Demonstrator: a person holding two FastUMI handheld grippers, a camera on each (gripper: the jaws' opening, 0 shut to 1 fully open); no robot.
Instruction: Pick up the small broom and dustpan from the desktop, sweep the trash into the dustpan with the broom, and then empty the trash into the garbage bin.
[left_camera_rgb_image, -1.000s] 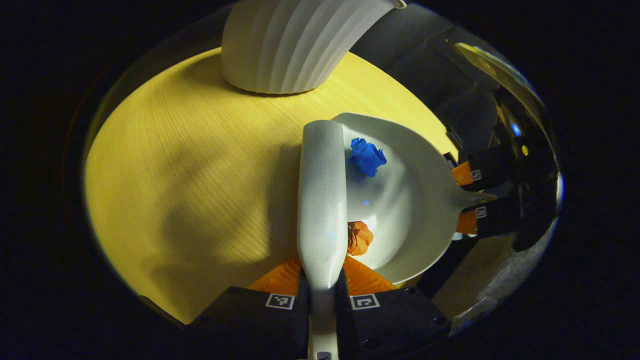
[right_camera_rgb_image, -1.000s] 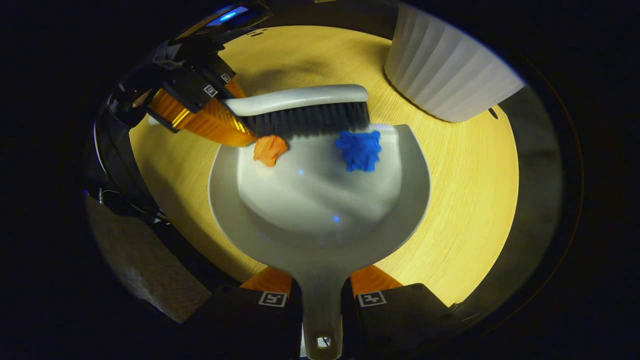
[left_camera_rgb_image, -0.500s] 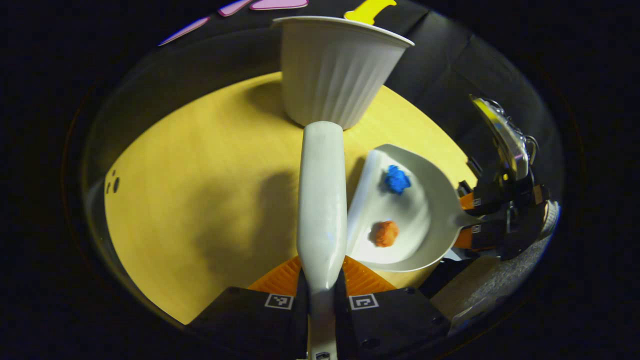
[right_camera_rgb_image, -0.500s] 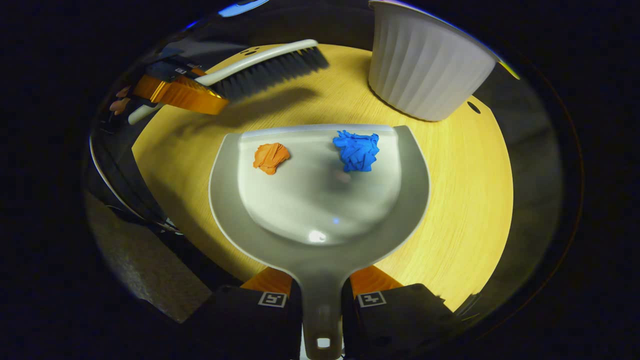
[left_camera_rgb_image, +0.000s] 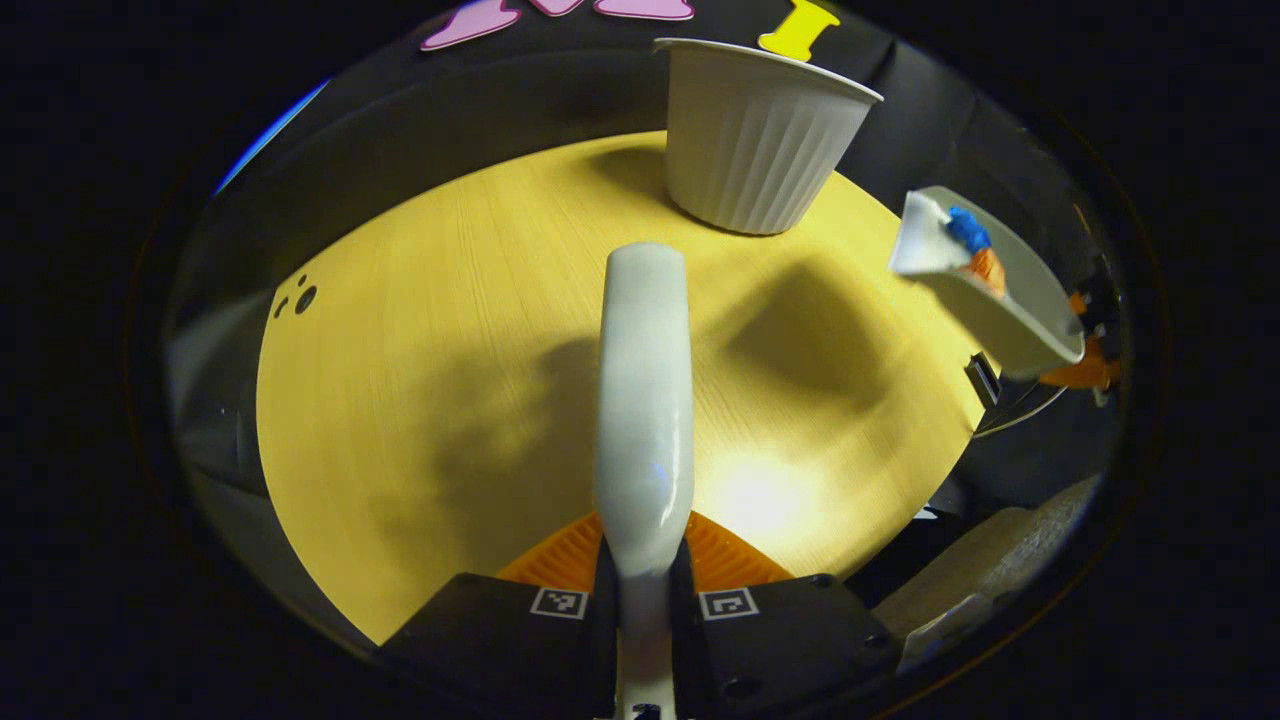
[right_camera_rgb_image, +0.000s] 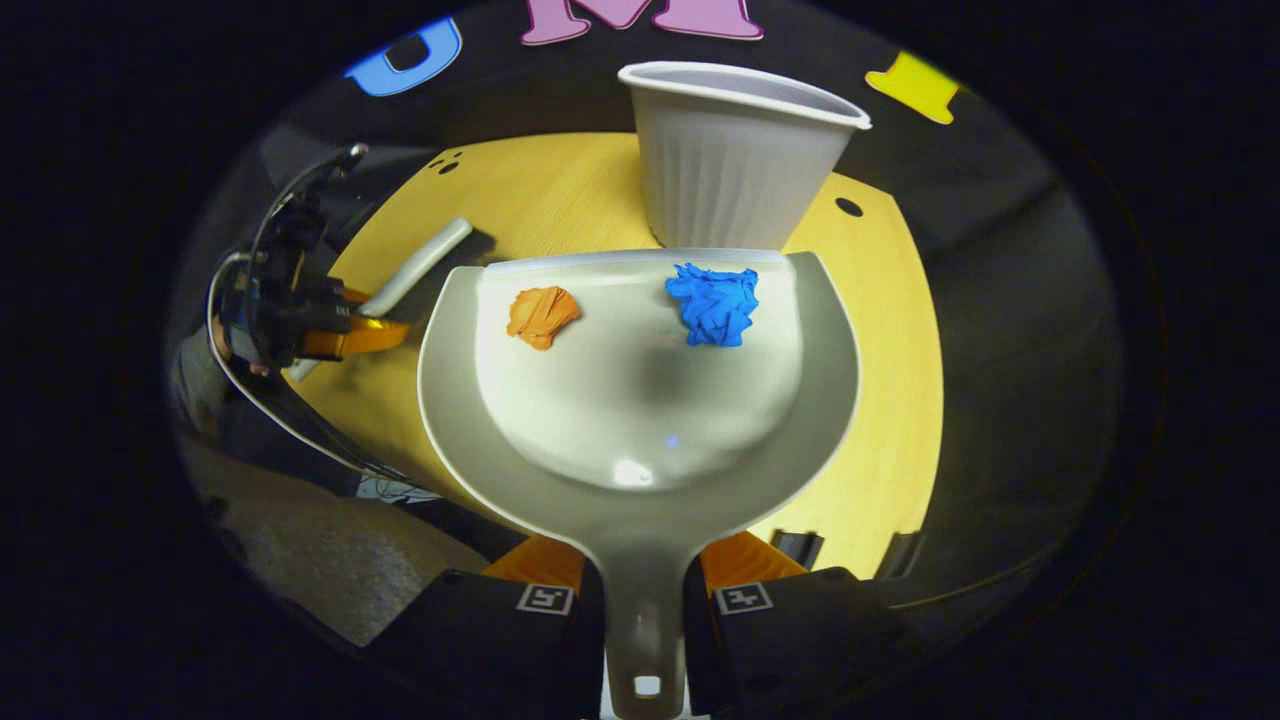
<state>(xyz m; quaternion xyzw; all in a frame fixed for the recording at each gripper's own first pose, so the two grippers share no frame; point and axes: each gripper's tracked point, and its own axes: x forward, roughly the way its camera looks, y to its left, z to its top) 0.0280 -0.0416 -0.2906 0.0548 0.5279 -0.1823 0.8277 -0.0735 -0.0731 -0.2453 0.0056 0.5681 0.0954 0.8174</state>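
**Carrying the loaded dustpan to the bin**

The right gripper (right_camera_rgb_image: 643, 600) has both fingers closed narrow on the dustpan's handle, one pad on each side of the stem. The dustpan (right_camera_rgb_image: 640, 470) extends forward from that grip, raised clear of the desktop (right_camera_rgb_image: 890, 400). Two pieces of trash sit near its front lip: an orange wad (right_camera_rgb_image: 541, 314) on the left and a blue wad (right_camera_rgb_image: 714, 303) on the right, apart from each other. Just past the lip stands the white ribbed garbage bin (right_camera_rgb_image: 735, 165), upright with its mouth open.

The left gripper (left_camera_rgb_image: 643, 600) is clamped in the same narrow way on the broom's handle. The broom (left_camera_rgb_image: 645, 400) points forward over the bare wood, off to the side of the dustpan; its bristles cannot be seen in the left gripper view.

Step in hand, as judged: transfer and emptying.

- Keep the pan level or slightly heel-down during travel; both wads lie close to the lip and would likely roll off under a forward tilt.
- Bring the lip above the bin's mouth before tipping.
- Tip slowly, lip inside the rim.
- Hold the broom away from the bin.
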